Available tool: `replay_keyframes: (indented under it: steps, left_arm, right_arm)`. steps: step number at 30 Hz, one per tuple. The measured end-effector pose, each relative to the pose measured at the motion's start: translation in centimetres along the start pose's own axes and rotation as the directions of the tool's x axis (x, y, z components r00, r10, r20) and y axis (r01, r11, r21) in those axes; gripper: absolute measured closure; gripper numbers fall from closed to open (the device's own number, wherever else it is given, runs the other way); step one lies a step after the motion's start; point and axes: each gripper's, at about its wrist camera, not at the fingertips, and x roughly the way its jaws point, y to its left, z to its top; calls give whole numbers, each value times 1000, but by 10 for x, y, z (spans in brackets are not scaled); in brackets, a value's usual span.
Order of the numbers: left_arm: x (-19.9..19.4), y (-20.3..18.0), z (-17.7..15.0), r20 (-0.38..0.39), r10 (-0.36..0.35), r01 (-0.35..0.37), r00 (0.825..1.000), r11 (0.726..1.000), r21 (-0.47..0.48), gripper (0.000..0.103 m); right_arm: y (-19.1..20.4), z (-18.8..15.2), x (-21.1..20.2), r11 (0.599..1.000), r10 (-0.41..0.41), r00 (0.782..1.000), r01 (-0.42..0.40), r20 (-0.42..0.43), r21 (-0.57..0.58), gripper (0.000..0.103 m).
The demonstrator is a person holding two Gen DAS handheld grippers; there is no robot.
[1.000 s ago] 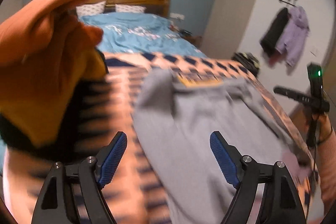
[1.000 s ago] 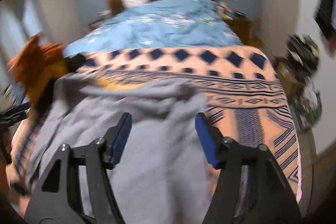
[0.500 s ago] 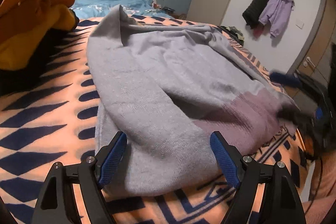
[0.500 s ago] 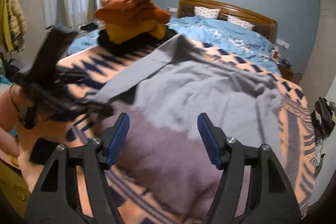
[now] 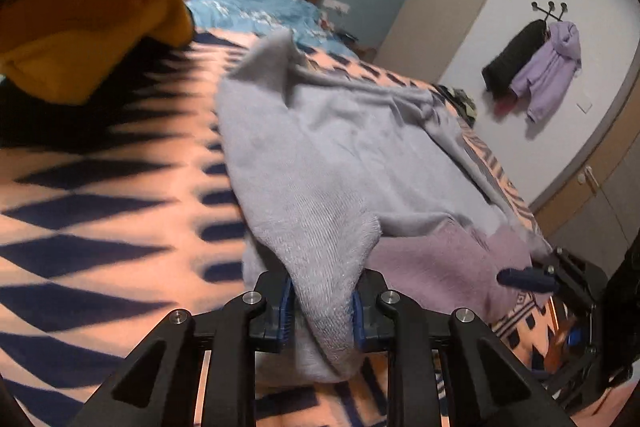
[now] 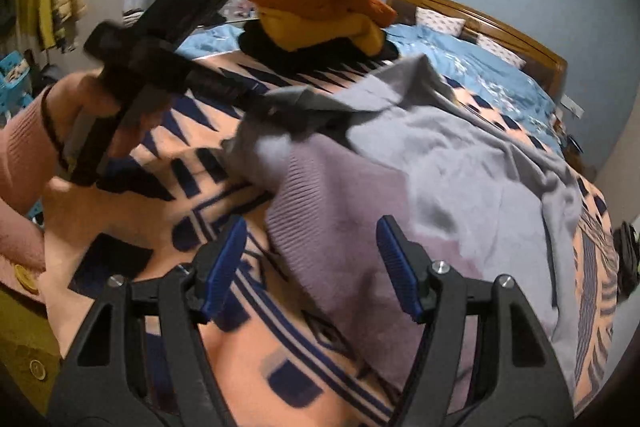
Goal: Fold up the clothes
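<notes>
- The left gripper [image 5: 323, 311] is now pinching a fold of the grey sweater [image 5: 348, 163]; half a second ago its fingers were standing wide apart over the same edge, so the grasp has just been made.
- The sweater is lying spread on the patterned blanket [image 5: 104, 211], its mauve hem band [image 5: 444, 263] nearest the person, with a stack of folded clothes [image 6: 320, 7] sitting well beyond it toward the headboard.
- The right gripper [image 6: 312, 263] is hovering over the hem band with fingers spread wide, holding nothing.
- In the right view, the left gripper is lifting the pinched edge off the blanket.
- Judging from this, the first fold is starting; the right gripper probably needs its own corner before the edge is carried across.
</notes>
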Motion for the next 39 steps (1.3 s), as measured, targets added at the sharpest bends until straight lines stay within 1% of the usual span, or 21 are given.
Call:
replay_keyframes:
  steps: [2, 4, 5, 9, 13, 16, 17, 18, 19, 20, 21, 25, 26, 28, 29, 30, 31, 32, 33, 35, 39]
  left_arm:
    - [-3, 11, 5, -8, -36, 35, 999, 999, -37, 82]
    - [-6, 18, 8, -2, -21, 21, 1000, 999, -48, 82]
    - [-7, 21, 10, -1, -1, 1, 1000, 999, -42, 82]
    - [-18, 33, 16, 17, 30, -30, 999, 999, -20, 82]
    - [-31, 49, 24, 37, 72, -72, 997, 997, -17, 82]
    - [-31, 60, 24, 14, 72, -71, 997, 997, -32, 83]
    - [-31, 57, 20, 3, 51, -51, 999, 998, -21, 79]
    - [-31, 55, 16, -8, 28, -28, 1000, 1000, -13, 65]
    - [-31, 50, 11, -16, -6, 6, 1000, 1000, -7, 56]
    - [-33, 40, 5, -11, -33, 33, 999, 999, 18, 37]
    - [-34, 31, -1, -9, -56, 57, 998, 998, 41, 25]
    - [-23, 0, -13, -43, -94, 97, 995, 991, 95, 23]
    - [-16, -3, -14, -54, -88, 93, 995, 991, 95, 23]
    - [-4, -3, -14, -71, -84, 89, 994, 993, 75, 27]
    - [2, 1, -13, -77, -92, 96, 993, 994, 52, 35]
    - [6, 5, -12, -79, -99, 102, 992, 994, 33, 55]
    - [9, 9, -12, -83, -99, 101, 992, 995, 17, 67]
    - [11, 12, -11, -82, -95, 96, 992, 995, 10, 91]
    - [11, 15, -11, -74, -87, 88, 993, 996, 4, 95]
    - [5, 22, -8, -45, -82, 81, 996, 996, -25, 98]
    - [-16, 37, 2, 29, -38, 40, 999, 998, -58, 99]
  right_arm:
    - [5, 5, 7, 1000, 17, 1000, -17, -5, -17, 34]
    - [11, 8, 15, 999, 15, 1000, -16, -20, -45, 34]
    - [14, 10, 20, 998, 17, 999, -19, -30, -61, 34]
    - [22, 15, 40, 994, 10, 997, -18, -71, -106, 34]
    - [27, 21, 53, 987, -38, 996, 25, -79, -159, 34]
    - [23, 25, 60, 985, -59, 995, 45, -81, -169, 34]
    - [21, 25, 61, 985, -63, 994, 49, -84, -165, 34]
    - [19, 26, 63, 986, -67, 994, 53, -87, -161, 34]
    - [17, 27, 64, 986, -71, 993, 56, -90, -156, 34]
    - [14, 27, 64, 989, -61, 994, 47, -93, -141, 34]
    - [12, 27, 63, 991, -51, 994, 39, -95, -126, 34]
    - [11, 25, 62, 993, -60, 993, 48, -98, -112, 34]
    - [11, 25, 62, 993, -62, 993, 51, -99, -108, 34]
    - [12, 25, 61, 993, -64, 993, 54, -98, -102, 34]
    - [13, 25, 60, 994, -64, 993, 54, -97, -100, 34]
    - [13, 24, 60, 994, -64, 993, 54, -96, -97, 34]
    - [14, 24, 59, 994, -65, 993, 55, -96, -98, 34]
    - [14, 23, 59, 994, -66, 993, 56, -97, -99, 34]
    - [15, 23, 59, 993, -66, 993, 57, -97, -100, 34]
    - [15, 23, 58, 993, -67, 993, 58, -94, -102, 34]
    - [17, 26, 56, 991, -73, 994, 63, -81, -119, 34]
